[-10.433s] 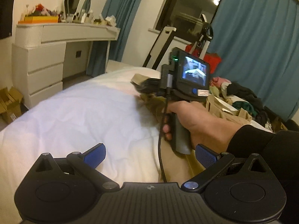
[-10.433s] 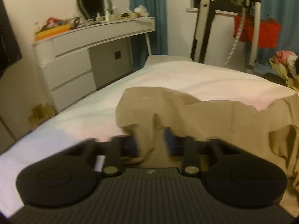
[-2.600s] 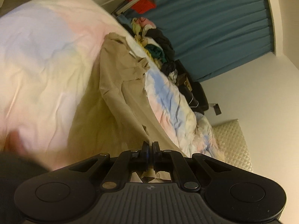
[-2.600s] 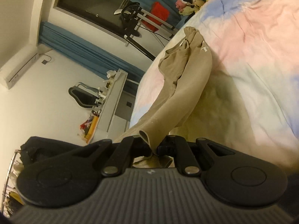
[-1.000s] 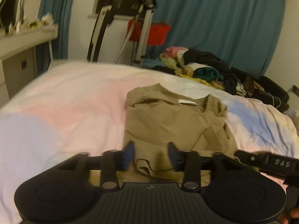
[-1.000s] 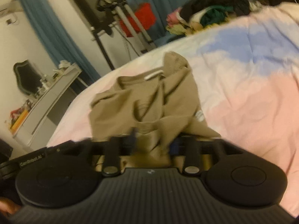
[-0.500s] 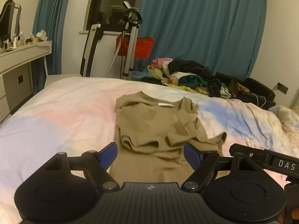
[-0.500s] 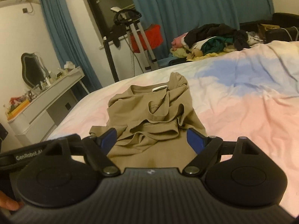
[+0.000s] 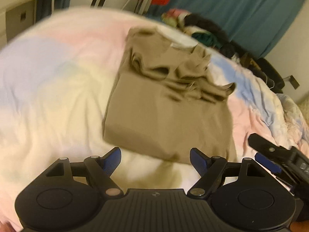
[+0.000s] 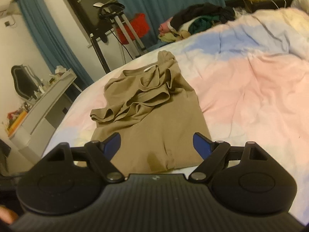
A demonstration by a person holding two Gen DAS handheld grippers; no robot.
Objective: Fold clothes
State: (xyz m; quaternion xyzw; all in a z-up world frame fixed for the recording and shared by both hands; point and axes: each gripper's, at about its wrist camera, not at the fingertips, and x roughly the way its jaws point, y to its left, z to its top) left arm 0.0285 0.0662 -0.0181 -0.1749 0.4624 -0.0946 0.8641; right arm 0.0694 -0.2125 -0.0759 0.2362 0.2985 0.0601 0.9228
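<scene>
A tan shirt (image 9: 166, 104) lies on the bed (image 9: 58, 89), folded over on itself, with its bunched hem and sleeves across the upper half and the collar at the far end. It also shows in the right wrist view (image 10: 152, 116). My left gripper (image 9: 155, 157) is open and empty, just short of the shirt's near fold. My right gripper (image 10: 156, 145) is open and empty, over the shirt's near edge. The right gripper's tip (image 9: 268, 162) shows at the right in the left wrist view.
The bed has a pastel pink, blue and yellow cover (image 10: 251, 81). A pile of other clothes (image 10: 197, 23) lies at the far end. A white dresser (image 10: 44, 104) stands to the left, with a stand (image 10: 115, 25) and blue curtains (image 10: 154, 2) behind.
Both grippers have let go of the shirt and opened wide. In the last half second both views tilted down toward the shirt's near fold; the left view is blurred by motion.
</scene>
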